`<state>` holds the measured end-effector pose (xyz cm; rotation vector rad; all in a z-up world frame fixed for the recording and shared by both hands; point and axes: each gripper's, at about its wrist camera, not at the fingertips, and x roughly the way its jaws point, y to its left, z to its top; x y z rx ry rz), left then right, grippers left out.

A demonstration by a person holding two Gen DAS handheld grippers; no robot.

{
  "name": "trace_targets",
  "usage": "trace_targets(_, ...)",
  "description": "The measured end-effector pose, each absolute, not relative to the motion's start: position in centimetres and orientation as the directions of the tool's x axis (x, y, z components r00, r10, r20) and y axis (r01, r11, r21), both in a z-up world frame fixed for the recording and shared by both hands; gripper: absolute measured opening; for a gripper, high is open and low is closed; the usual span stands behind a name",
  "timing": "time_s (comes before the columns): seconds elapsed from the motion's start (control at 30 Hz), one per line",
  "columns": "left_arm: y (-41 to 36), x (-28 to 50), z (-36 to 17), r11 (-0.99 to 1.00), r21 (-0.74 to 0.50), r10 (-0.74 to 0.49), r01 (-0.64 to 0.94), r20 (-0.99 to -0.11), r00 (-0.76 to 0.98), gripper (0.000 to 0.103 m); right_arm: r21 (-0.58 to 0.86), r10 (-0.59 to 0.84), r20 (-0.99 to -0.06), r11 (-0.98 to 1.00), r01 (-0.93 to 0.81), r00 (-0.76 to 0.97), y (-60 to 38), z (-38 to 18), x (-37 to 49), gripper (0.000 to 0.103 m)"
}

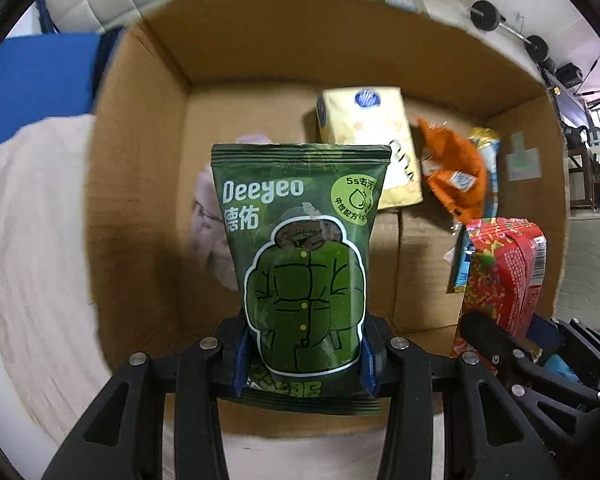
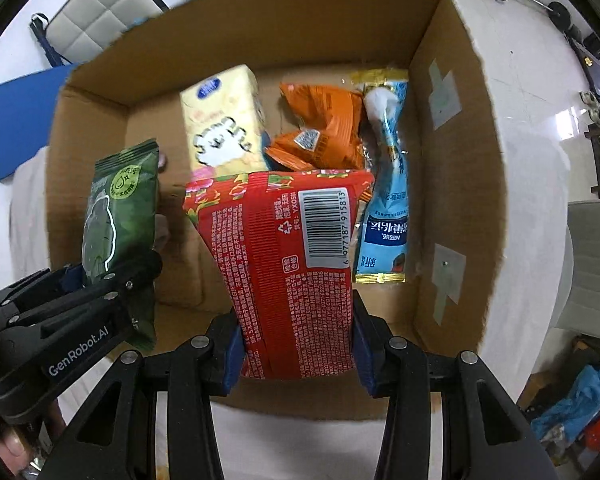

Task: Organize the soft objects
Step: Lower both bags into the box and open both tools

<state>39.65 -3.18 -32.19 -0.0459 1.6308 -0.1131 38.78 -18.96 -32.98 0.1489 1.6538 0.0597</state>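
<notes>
Both grippers hang over the open cardboard box (image 1: pixel 140 200), pointing down into it, each with a load.

In the left wrist view, the left gripper (image 1: pixel 306 360) is clamped on the lower end of a green Deeyeo pouch (image 1: pixel 300 240), blue pads pressing its two side edges. The pouch stands straight up toward twelve o'clock, its cartoon puffer jacket facing the lens, and it hangs above the box floor. At four o'clock the right gripper (image 1: pixel 516 344) pokes in, carrying the red packet (image 1: pixel 504 272).

Over to the right wrist view: the right gripper (image 2: pixel 298 350) is closed on that red packet (image 2: pixel 284 248), pads squeezing its lower sides, barcode side up, the packet fanning out wider toward twelve. At nine o'clock the left gripper (image 2: pixel 112 280) comes in with the green pouch (image 2: pixel 120 216) pinched in its fingers, just beside the red packet but apart from it.

Already lying on the box floor: a yellow tissue pack (image 2: pixel 224 120) at eleven o'clock, an orange wrapper (image 2: pixel 320 128) at twelve beside it, and a light blue sachet (image 2: pixel 388 200) with gold ends at one o'clock, running along the right wall. Something pale pink (image 1: pixel 208 216) peeks from behind the green pouch in the left wrist view; what it is, I cannot tell. The box sits on a white cloth (image 1: pixel 32 240).
</notes>
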Motion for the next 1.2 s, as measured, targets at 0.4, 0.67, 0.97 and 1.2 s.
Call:
trace_targets(0.4,-3.6,40.4,-34.7,0.992,-0.122,-0.119,0.016,-0.984,-0.135,0.042,0.144,0.152,-0.975,0.988,0.058,-0.164,-19.0,-37.0,39.9,0.065)
trace_targets(0.67,-3.0,40.0,-33.6,0.996,-0.093,-0.093,0.001,-0.991,-0.094,0.046,0.100,0.102,-0.986,0.995,0.026,-0.129,-18.8,-35.8,39.9,0.076)
trace_targets(0.97,-2.5,38.0,-29.4,0.999,-0.034,-0.034,0.016,-0.999,0.037,0.080,0.070,0.070,-0.996,0.998,0.001,-0.054,-19.0,-32.9,37.8,0.103)
trace_targets(1.2,-1.8,36.3,-26.7,1.000,0.009,0.008,0.007,-0.992,0.128,0.091,0.055,0.055,-0.998,0.998,0.033,-0.002,-20.6,-30.2,36.1,0.103)
